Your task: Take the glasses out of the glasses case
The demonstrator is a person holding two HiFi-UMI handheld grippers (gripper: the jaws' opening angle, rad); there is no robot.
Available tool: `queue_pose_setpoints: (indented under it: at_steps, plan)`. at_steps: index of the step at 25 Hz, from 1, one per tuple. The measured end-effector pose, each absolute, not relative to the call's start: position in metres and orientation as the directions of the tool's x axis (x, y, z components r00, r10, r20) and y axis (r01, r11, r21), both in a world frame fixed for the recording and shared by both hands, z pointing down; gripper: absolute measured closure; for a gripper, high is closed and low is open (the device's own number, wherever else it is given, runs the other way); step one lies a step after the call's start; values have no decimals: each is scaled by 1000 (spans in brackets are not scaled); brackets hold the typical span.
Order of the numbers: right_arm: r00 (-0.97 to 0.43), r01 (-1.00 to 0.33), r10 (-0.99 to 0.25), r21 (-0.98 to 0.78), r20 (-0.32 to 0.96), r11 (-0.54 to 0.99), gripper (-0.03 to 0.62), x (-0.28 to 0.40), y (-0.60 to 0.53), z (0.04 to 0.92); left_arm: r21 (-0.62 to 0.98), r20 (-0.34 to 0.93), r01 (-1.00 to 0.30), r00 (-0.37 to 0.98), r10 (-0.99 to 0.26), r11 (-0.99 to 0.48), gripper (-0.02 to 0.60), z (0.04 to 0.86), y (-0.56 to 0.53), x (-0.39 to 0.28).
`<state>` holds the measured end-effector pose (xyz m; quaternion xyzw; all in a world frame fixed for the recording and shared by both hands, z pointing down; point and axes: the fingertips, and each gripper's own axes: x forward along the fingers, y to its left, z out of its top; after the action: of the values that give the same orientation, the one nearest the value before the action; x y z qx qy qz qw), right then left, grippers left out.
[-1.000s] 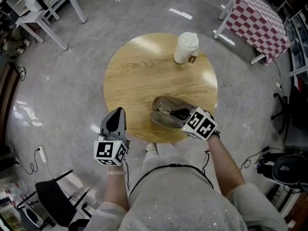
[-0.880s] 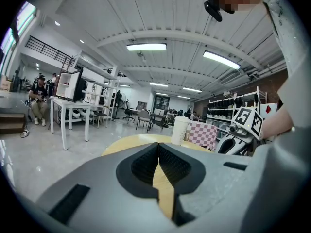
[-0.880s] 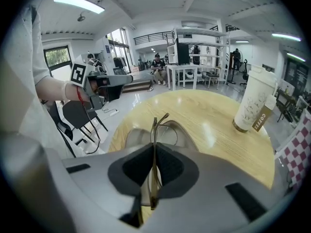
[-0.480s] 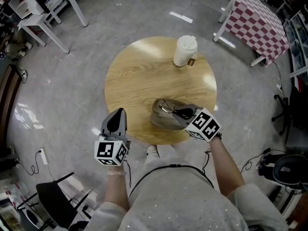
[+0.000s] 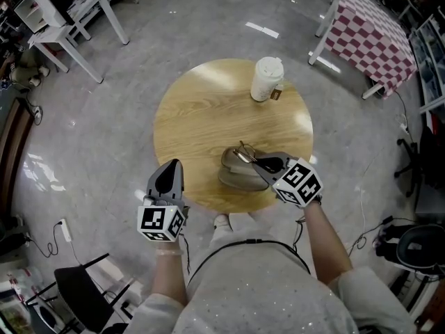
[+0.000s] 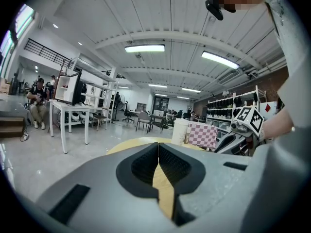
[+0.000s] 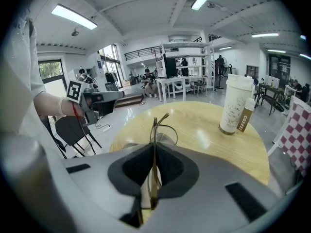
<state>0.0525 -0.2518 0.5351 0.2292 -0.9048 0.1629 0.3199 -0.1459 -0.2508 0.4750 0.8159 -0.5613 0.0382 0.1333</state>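
Left tongs (image 6: 158,152) are pressed together on nothing, held off the near edge of the round wooden counter (image 5: 201,117). On it an open grey glasses case (image 5: 240,174) is laid, with a lidded paper cup (image 5: 266,78) near the far edge. The glasses (image 7: 160,125) are pinched by their thin frame in the right tongs (image 7: 152,176), over the case.

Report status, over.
Left gripper shut, empty. Right gripper shut on glasses, over open case. Cup far off, nothing in the way.

Round wooden table (image 5: 201,124), cup (image 5: 266,79), glasses case (image 5: 240,172)
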Motion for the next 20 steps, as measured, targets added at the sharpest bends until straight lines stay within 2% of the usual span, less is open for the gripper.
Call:
queue_pose_setpoints:
  at_steps: [20]
  plan:
    - [-692, -597, -427, -129, 582, 792, 574, 61, -268, 512, 158, 195, -928, 364, -911, -337, 577, 464, -255, -151]
